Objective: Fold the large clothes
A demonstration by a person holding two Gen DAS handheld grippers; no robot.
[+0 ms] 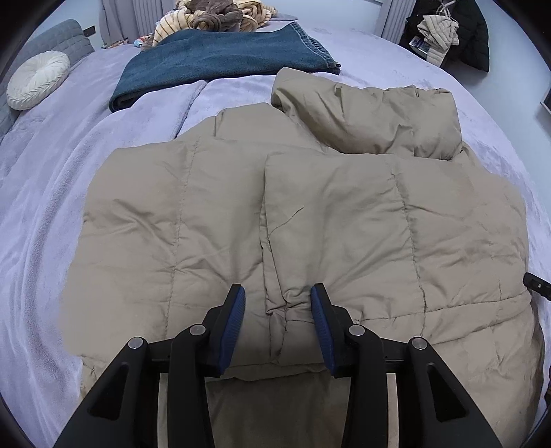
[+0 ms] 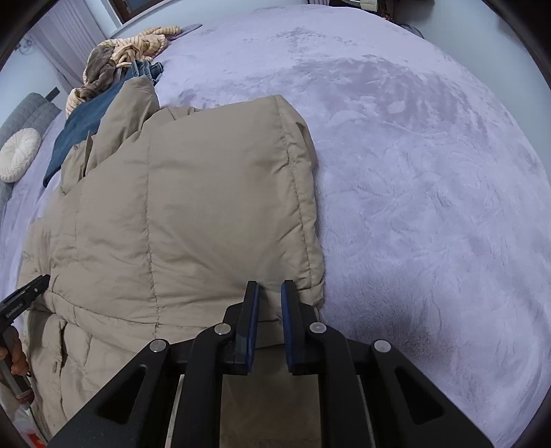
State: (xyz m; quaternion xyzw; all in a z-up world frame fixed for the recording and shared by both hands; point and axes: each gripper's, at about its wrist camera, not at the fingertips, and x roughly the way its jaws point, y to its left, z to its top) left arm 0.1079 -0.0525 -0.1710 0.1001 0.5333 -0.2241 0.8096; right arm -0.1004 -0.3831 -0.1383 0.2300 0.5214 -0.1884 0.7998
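A lavender plush blanket (image 2: pixel 430 179) covers the whole bed and carries everything else. On it lies the beige quilted puffer jacket (image 1: pixel 213 213), spread flat with its hem toward both cameras and its collar end pointing away toward the far side of the bed, so its long axis runs from the grippers outward. 1 panel is folded over the middle, its edge forming a vertical seam down the front in the left wrist view, and a puffy sleeve (image 1: pixel 372 113) lies crosswise over the top.

Beyond the jacket sits a folded dark blue denim garment (image 1: pixel 220 58), and behind that a heap of tan striped and brown fleece clothes (image 1: pixel 213 17). A round cream pleated cushion (image 1: pixel 36 79) leans on a grey quilted headboard (image 1: pixel 63 38) at the left. Dark coats and a pale padded jacket (image 1: pixel 439 32) hang at the far right.

The left gripper (image 1: pixel 278 293) hovers at the hem with its blue-padded fingers spread wide, straddling the folded edge without pinching it. The right gripper (image 2: pixel 270 287) is at the jacket's right hem corner, its fingers narrowed to a slim gap with beige fabric showing between them; whether the pads actually press the cloth I cannot tell. In the right wrist view the left gripper's tip shows at the left edge, bearing small white lettering too blurred to read.
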